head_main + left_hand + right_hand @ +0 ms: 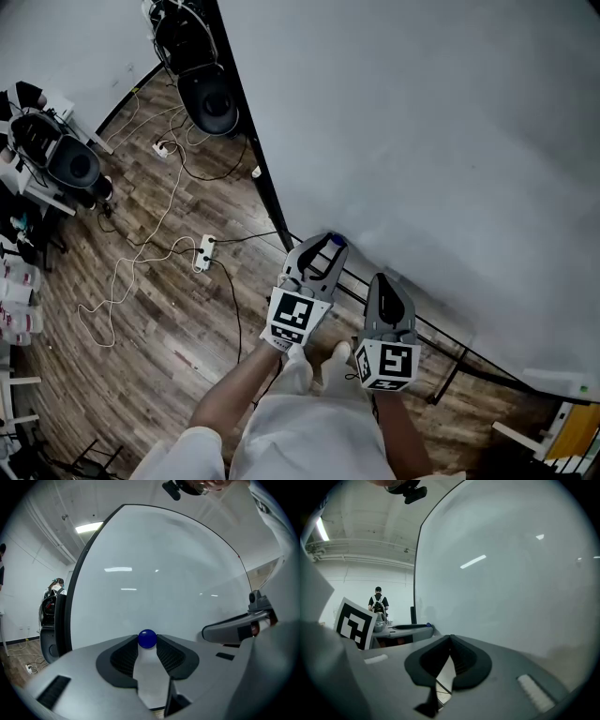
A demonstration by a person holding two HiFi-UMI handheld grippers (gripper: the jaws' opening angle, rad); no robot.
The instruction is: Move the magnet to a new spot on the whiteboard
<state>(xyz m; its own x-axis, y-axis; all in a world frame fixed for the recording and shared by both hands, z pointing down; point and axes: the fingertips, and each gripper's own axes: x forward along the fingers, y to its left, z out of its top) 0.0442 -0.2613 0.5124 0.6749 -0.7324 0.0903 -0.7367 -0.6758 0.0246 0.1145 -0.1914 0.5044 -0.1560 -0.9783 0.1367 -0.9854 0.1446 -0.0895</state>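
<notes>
Two grippers are up at the whiteboard (422, 131) right now. My left gripper (328, 247) has its jaws clamped on the blue ball magnet (147, 639), pinched at the very tips, close against the whiteboard near its dark frame edge. My right gripper (450, 641) sits just beside the left one, jaws pressed together with nothing between them, facing the whiteboard.

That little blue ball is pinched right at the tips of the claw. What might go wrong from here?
1. The left claw grips the round blue magnet only at its tips, so it may pop out and drop.
2. Loose cables lie on the floor on the left-hand side; a sidestep that way could snag them.
</notes>
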